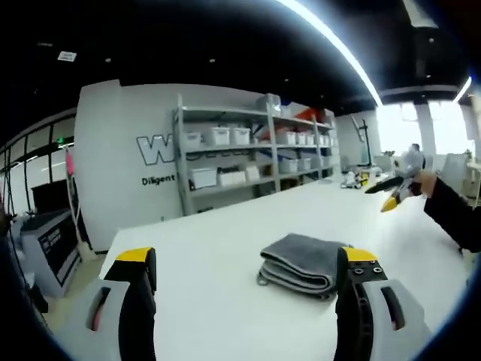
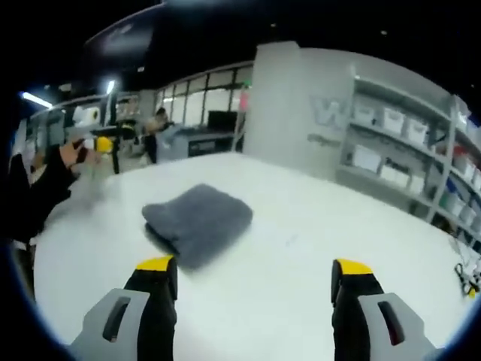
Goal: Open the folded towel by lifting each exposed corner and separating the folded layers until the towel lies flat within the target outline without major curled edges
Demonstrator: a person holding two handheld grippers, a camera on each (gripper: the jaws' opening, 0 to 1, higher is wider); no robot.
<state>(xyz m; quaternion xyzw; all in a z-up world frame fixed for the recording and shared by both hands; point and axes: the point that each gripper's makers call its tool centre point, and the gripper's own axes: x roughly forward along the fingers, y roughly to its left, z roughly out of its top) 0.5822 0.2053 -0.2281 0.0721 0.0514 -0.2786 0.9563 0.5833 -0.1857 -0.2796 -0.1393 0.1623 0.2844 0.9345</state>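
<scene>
Your left gripper had its yellow-tipped jaws spread wide above the white table, holding nothing. Just beyond lay the folded grey towel. Your right gripper also gaped wide and empty, near the towel.

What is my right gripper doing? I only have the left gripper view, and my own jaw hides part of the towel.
Observer: In the right gripper view, the right gripper has its jaws wide apart with nothing between them.
Operator: Is the towel lined up with it?
Observer: No. The grey towel lies ahead of the jaw on the left of that view, apart from it and not in the gap.
Operator: Any corner lifted?
Observer: None that I can see. From that side its top looks smooth, and it lies folded on the white table.
</scene>
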